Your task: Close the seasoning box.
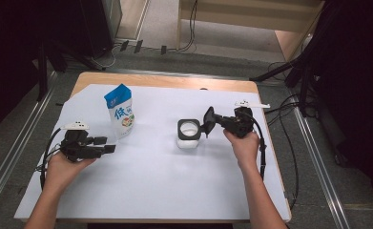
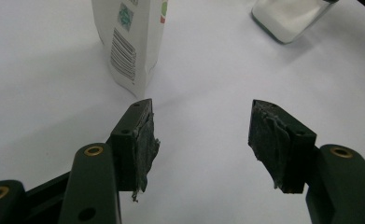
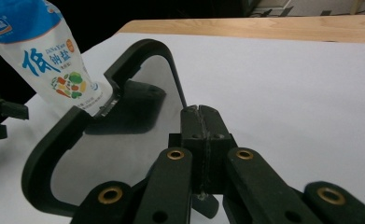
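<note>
A white and blue salt bag (image 1: 120,112) (image 2: 129,42) (image 3: 45,60) stands upright on the white sheet at the back left. My left gripper (image 1: 105,144) (image 2: 201,130) lies just in front of it, jaws open and nothing between them. A square jar of white grains (image 1: 189,132) (image 2: 290,18) sits uncovered at the middle of the table. Its black-rimmed clear lid (image 1: 208,121) (image 3: 49,154) is held on edge just right of the jar. My right gripper (image 1: 216,122) (image 3: 202,116) is shut on the lid's rim.
A white sheet (image 1: 165,186) covers most of the wooden table (image 1: 174,81). Cables (image 1: 289,143) trail off the right side onto the floor. Dark stands and drapes flank the table on both sides.
</note>
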Demonstrator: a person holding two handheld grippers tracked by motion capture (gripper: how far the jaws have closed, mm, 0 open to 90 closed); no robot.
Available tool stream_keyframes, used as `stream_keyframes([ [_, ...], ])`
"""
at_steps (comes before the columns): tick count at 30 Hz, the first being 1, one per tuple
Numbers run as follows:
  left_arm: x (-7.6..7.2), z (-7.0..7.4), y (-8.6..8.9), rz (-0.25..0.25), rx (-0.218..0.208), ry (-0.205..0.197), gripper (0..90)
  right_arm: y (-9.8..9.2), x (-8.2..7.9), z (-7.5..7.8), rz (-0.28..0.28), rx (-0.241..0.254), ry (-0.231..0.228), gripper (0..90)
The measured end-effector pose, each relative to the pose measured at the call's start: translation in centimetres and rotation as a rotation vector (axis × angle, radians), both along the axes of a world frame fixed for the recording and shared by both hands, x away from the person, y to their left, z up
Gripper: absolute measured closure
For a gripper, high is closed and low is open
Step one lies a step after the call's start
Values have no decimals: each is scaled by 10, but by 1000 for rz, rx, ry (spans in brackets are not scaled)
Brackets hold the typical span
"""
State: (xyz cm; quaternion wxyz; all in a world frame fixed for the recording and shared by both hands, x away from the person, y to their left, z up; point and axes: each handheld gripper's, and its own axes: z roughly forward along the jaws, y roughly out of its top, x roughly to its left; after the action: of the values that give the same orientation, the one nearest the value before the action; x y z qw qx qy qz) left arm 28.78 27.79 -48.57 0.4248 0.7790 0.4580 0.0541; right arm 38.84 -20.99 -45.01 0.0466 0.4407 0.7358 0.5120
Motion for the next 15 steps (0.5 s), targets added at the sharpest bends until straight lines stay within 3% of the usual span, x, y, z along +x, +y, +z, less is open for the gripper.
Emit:
stream_keyframes([
  [15, 0, -1, -2, -2, 1, 5, 410, 6, -6, 5, 18, -5, -16, 900],
])
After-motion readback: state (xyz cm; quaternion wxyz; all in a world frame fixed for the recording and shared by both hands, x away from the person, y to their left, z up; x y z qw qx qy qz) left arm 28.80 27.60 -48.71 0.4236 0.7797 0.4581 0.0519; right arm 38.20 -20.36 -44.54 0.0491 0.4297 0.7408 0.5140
